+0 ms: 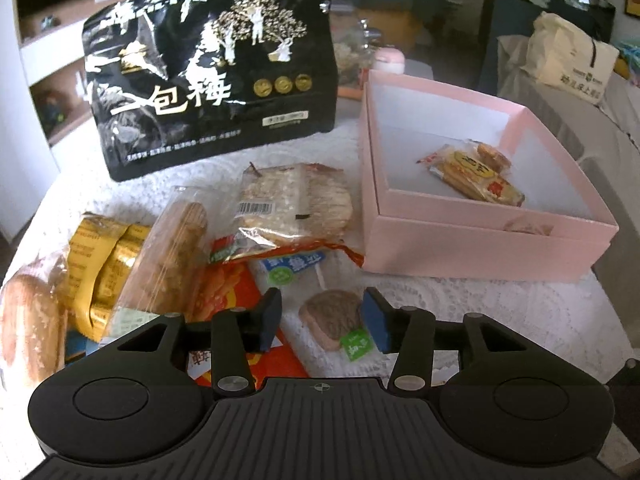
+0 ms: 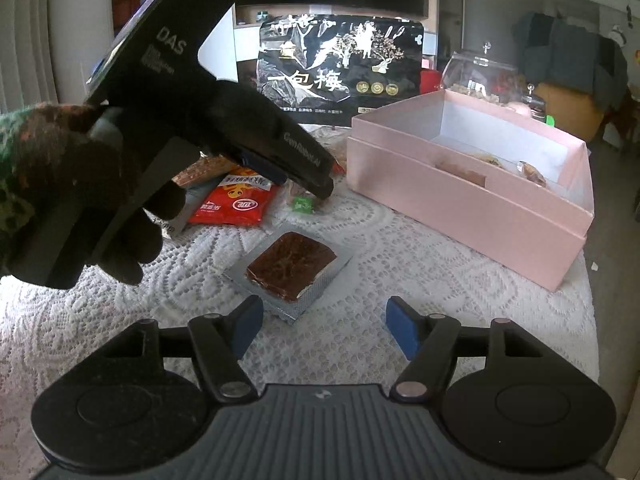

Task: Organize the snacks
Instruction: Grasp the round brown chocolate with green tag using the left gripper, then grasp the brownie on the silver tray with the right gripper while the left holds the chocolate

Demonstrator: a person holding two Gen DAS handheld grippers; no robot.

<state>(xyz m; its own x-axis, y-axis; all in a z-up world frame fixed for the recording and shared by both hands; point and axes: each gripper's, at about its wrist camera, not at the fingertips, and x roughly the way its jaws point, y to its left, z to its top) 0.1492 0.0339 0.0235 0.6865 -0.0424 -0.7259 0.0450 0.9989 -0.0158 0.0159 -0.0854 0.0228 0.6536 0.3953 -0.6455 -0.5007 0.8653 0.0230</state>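
Your left tongs (image 1: 322,318) are spread around one brown cake (image 1: 334,318); right tongs (image 2: 324,330) spread, one brownie (image 2: 292,266) ahead, one pink box (image 2: 472,184) beyond-right.

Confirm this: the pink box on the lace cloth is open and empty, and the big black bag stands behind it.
Not empty. The left wrist view shows wrapped snacks lying inside the open pink box on the lace cloth. The big black bag does stand behind.

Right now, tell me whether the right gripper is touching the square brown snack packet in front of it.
Apart. The right wrist view shows the right gripper open, with lace tablecloth visible between its blue pads and the brown snack packet.
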